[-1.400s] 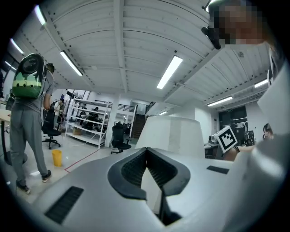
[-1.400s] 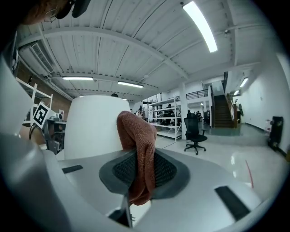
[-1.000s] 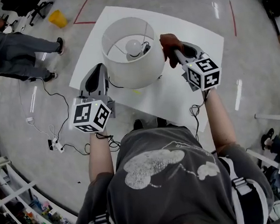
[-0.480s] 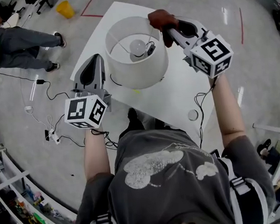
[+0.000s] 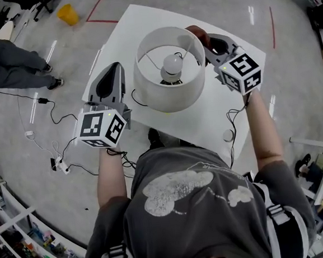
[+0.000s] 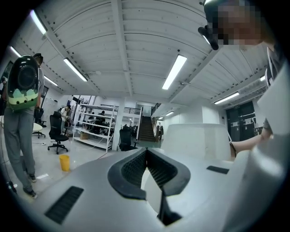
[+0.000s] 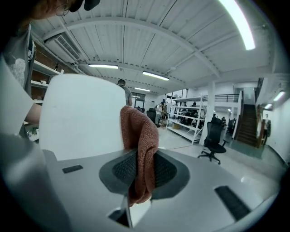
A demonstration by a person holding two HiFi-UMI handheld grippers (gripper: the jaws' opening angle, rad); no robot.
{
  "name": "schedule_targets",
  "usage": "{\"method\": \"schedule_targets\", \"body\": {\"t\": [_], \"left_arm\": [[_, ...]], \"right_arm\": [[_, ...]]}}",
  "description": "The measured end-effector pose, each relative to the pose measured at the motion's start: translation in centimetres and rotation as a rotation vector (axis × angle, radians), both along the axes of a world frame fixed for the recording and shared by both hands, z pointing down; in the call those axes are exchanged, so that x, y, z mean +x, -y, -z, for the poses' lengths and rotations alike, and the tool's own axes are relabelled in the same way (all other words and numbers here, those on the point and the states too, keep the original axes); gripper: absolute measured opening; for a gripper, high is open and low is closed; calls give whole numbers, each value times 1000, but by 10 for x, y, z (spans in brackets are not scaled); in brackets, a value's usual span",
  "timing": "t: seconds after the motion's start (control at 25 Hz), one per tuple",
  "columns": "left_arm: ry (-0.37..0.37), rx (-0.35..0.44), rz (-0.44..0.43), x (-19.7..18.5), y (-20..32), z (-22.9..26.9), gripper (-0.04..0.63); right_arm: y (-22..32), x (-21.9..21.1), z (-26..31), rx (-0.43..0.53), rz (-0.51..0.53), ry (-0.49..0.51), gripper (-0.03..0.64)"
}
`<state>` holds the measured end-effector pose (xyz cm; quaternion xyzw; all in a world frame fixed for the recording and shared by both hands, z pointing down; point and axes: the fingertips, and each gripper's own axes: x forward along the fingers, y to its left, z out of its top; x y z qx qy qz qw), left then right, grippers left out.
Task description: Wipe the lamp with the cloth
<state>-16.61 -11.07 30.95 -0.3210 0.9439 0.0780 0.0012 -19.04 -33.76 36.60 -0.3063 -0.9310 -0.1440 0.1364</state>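
Note:
A white lamp [image 5: 169, 88] with a round shade and a bare bulb [image 5: 172, 63] stands on the white table [image 5: 205, 116]. My right gripper [image 5: 199, 36] is shut on a rust-brown cloth [image 7: 139, 149], and the cloth [image 5: 197, 34] lies against the shade's far right rim. In the right gripper view the shade [image 7: 77, 118] fills the left side, touching the cloth. My left gripper [image 5: 111, 71] hangs left of the shade, shut and holding nothing; its view shows the shade [image 6: 199, 140] just ahead to the right.
A black cable [image 5: 231, 122] runs over the table's near right part to a small round switch [image 5: 227, 135]. Cables and a power strip [image 5: 63, 165] lie on the floor at left. A person [image 5: 4, 61] stands at far left; a yellow bin [image 5: 67, 15] sits beyond.
My right gripper with the cloth has slid from the shade's top rim rightward to its far right side. The left gripper has stayed beside the shade.

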Motion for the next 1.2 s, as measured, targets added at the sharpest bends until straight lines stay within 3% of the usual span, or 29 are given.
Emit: {"method": "schedule_targets", "body": {"t": [0.2, 0.4, 0.6, 0.72, 0.92, 1.2], "left_arm": [[-28, 3, -29, -14, 7, -11, 8], [-29, 8, -48, -31, 5, -9, 8], [10, 12, -76, -47, 11, 7, 8], [23, 11, -92, -50, 18, 13, 8], [17, 15, -104, -57, 21, 11, 8], [-33, 9, -122, -66, 19, -7, 8]], "right_arm": [[15, -6, -36, 40, -24, -90, 58], [26, -25, -3, -37, -38, -25, 58], [-3, -31, 74, -157, 158, 111, 58], [-31, -25, 96, -147, 307, 142, 58], [-62, -27, 77, -52, 420, 91, 58], [-56, -40, 29, -60, 357, -18, 58]]}}
